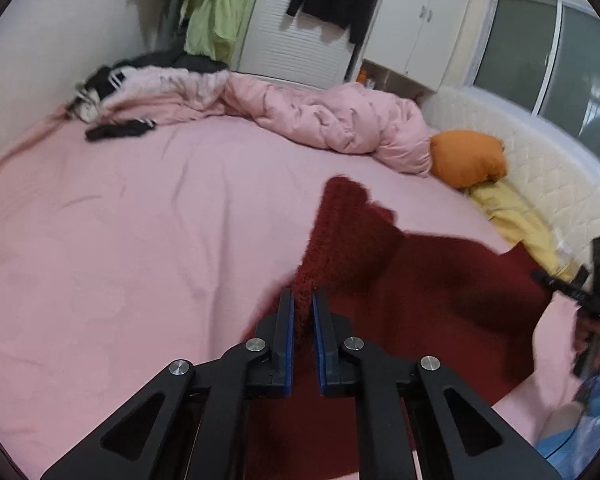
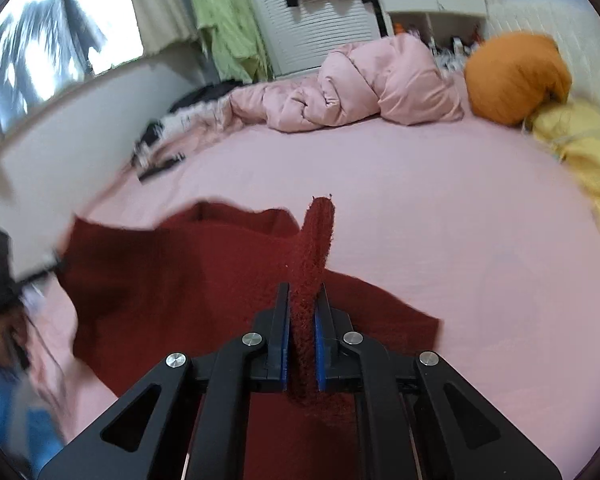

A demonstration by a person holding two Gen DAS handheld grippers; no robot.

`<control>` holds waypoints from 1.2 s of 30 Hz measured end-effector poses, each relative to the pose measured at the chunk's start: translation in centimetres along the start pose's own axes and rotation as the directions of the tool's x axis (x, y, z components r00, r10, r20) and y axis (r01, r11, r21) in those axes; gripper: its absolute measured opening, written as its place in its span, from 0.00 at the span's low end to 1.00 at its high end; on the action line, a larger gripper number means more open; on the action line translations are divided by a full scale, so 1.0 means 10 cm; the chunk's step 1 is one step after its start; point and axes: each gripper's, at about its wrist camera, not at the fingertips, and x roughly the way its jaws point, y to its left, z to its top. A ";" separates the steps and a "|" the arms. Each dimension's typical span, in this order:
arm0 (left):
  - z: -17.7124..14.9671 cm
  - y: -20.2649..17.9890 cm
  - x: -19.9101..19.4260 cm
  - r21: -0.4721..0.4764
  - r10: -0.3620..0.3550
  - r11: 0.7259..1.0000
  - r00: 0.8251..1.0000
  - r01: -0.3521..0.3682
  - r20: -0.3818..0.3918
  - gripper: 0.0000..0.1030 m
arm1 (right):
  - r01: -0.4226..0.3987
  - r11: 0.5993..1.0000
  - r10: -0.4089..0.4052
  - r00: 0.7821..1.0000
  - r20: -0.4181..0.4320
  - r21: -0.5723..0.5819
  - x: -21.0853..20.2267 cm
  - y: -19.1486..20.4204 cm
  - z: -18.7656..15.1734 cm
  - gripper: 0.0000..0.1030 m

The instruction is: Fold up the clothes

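Note:
A dark red knitted garment (image 1: 440, 276) is held stretched above the pink bed sheet (image 1: 140, 240). My left gripper (image 1: 303, 300) is shut on one edge of it; a fold of the cloth sticks up between the blue pads. My right gripper (image 2: 303, 292) is shut on another edge of the same red garment (image 2: 172, 272), which hangs away to the left. The right gripper also shows at the right edge of the left wrist view (image 1: 592, 292), and the left gripper at the left edge of the right wrist view (image 2: 4, 276).
A crumpled pink duvet (image 1: 332, 120) lies along the far side of the bed, with black and white clothes (image 1: 108, 96) at its left end. An orange pillow (image 1: 468, 158) and yellow cloth (image 1: 516, 216) lie by the white headboard (image 1: 560, 176). Wardrobes stand behind.

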 end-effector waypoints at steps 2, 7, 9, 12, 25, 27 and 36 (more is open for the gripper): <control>-0.04 -0.05 -0.17 -0.002 -0.014 1.000 1.000 0.014 0.026 0.10 | 0.037 0.999 -0.037 0.999 -0.011 -0.039 -0.08 0.05 -0.02 0.09; -0.31 -0.19 -0.69 -0.035 -0.166 0.985 0.986 0.167 0.031 0.09 | -0.116 0.993 0.117 0.993 0.026 -0.038 -0.54 0.20 -0.21 0.09; -0.48 -0.23 -0.97 -0.057 -0.198 0.978 0.979 0.200 0.041 0.09 | -0.158 0.985 0.160 0.987 0.025 -0.077 -0.79 0.30 -0.36 0.09; -0.83 -0.18 -1.47 -0.111 -0.201 0.973 0.979 0.205 0.043 0.09 | -0.217 0.972 0.219 0.976 0.012 -0.094 -1.21 0.35 -0.65 0.09; -2.13 0.16 -2.08 -0.289 -0.003 0.953 0.955 -0.087 -0.297 0.11 | -0.070 0.990 0.117 0.895 -0.430 0.124 -1.51 0.17 -2.25 0.10; -2.03 0.16 -2.18 -0.265 0.075 0.953 0.960 -0.149 -0.269 0.17 | -0.014 0.997 0.051 0.881 -0.471 0.081 -1.51 0.23 -2.29 0.12; -1.33 -0.60 -1.63 -0.063 0.101 0.992 0.985 -0.111 -0.137 0.82 | 0.226 0.967 -0.246 0.950 -0.193 -0.118 -1.71 0.62 -1.30 0.29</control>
